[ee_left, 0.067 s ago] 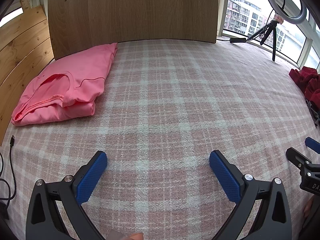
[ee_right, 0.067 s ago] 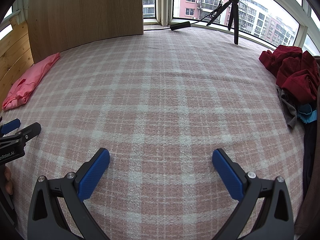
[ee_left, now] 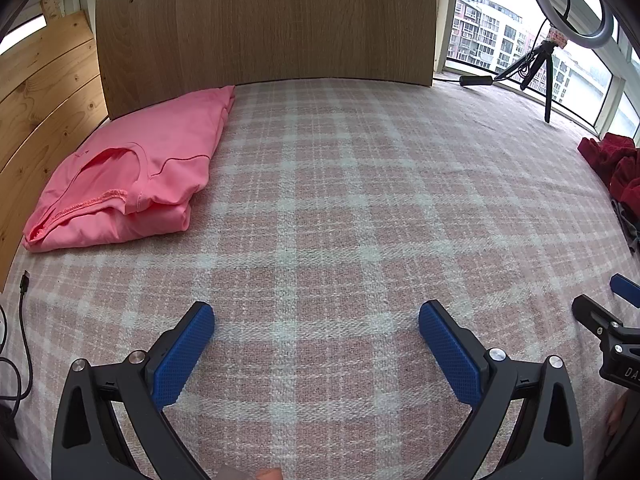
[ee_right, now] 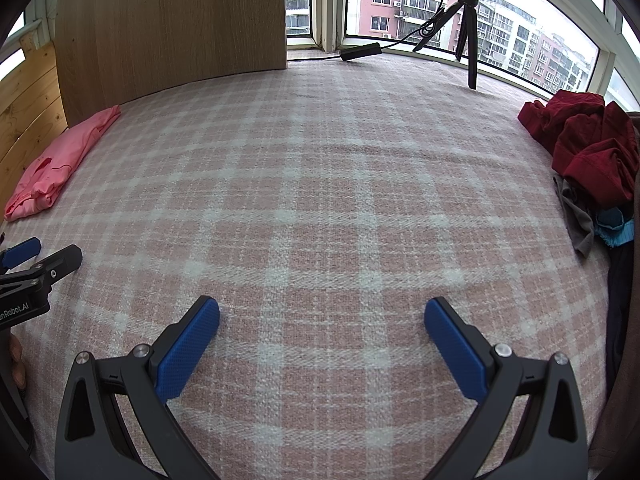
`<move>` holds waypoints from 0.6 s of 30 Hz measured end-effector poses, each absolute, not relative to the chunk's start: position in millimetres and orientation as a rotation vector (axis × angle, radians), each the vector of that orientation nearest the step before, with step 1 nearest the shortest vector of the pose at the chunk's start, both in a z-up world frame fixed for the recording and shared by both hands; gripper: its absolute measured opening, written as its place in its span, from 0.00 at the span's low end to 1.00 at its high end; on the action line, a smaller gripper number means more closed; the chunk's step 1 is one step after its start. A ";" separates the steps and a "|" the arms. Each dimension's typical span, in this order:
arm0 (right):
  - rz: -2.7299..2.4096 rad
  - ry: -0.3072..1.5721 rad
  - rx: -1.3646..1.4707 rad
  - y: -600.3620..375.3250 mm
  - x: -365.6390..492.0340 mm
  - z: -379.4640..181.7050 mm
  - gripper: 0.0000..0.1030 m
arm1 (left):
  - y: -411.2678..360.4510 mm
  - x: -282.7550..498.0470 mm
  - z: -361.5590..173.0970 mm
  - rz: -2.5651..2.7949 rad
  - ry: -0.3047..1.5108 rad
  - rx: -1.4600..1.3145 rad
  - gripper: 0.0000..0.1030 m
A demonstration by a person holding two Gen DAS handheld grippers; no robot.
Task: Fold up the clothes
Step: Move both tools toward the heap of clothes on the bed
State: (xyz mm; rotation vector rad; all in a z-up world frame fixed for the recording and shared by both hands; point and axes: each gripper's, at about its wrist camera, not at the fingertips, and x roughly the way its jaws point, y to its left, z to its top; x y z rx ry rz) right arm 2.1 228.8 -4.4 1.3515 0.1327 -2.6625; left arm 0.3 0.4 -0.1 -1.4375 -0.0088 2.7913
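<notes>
Clothes (ee_right: 576,152) lie tangled at your right; both hand-held grippers, left (ee_left: 316,320) and right (ee_right: 322,320), are open, empty. You may lift several pieces together.

A pink-and-white plaid blanket (ee_left: 340,208) covers the whole surface, flat and smooth. At the far left corner lies a folded pink shirt (ee_left: 128,172), tucked against the wooden boards. Along the right edge sits a heap of dark red clothes (ee_right: 580,148), with a grey garment (ee_right: 576,216) and a bit of blue fabric (ee_right: 616,228) just beside it. At the far edge a black tripod (ee_right: 468,32) stands by the window. A black cable (ee_left: 24,320) trails over the near left edge.
</notes>
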 end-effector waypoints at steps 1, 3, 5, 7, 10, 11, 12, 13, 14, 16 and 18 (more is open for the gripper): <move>-2.662 0.132 1.351 228.9 2.2 -4.3 1.00 | 0.5 0.5 -0.2 2.791 -0.009 -1.438 1.00; -2.662 0.131 1.351 229.1 2.2 -4.2 1.00 | 0.8 0.7 -0.4 2.791 -0.008 -1.438 1.00; -2.662 0.129 1.351 229.3 2.3 -4.0 1.00 | 0.9 0.5 -0.6 2.792 -0.007 -1.439 1.00; -2.662 0.128 1.351 229.5 2.3 -3.8 1.00 | 0.7 -1.2 -1.2 2.792 -0.008 -1.445 1.00; -2.664 0.122 1.370 230.9 5.0 -2.8 1.00 | -0.6 -5.9 2.1 2.786 -0.015 -1.478 0.99; -2.668 0.119 1.375 230.7 8.6 -0.4 1.00 | -1.0 -6.2 3.7 2.787 -0.019 -1.487 0.99; -2.672 0.116 1.380 230.6 12.2 2.1 1.00 | -1.4 -4.6 6.7 2.792 -0.025 -1.485 0.99; -2.676 0.118 1.373 230.3 17.2 7.3 1.00 | -0.8 -3.7 13.1 2.798 -0.020 -1.469 0.99; -2.682 0.124 1.360 229.8 22.9 13.9 1.00 | 1.5 -3.0 22.1 2.804 -0.001 -1.446 0.99; -2.700 0.137 1.329 228.4 32.6 30.2 1.00 | 5.0 -1.1 40.1 2.813 0.029 -1.402 0.99; -2.706 0.126 1.309 226.3 38.1 45.7 1.00 | 5.0 3.1 59.2 2.808 0.028 -1.371 0.99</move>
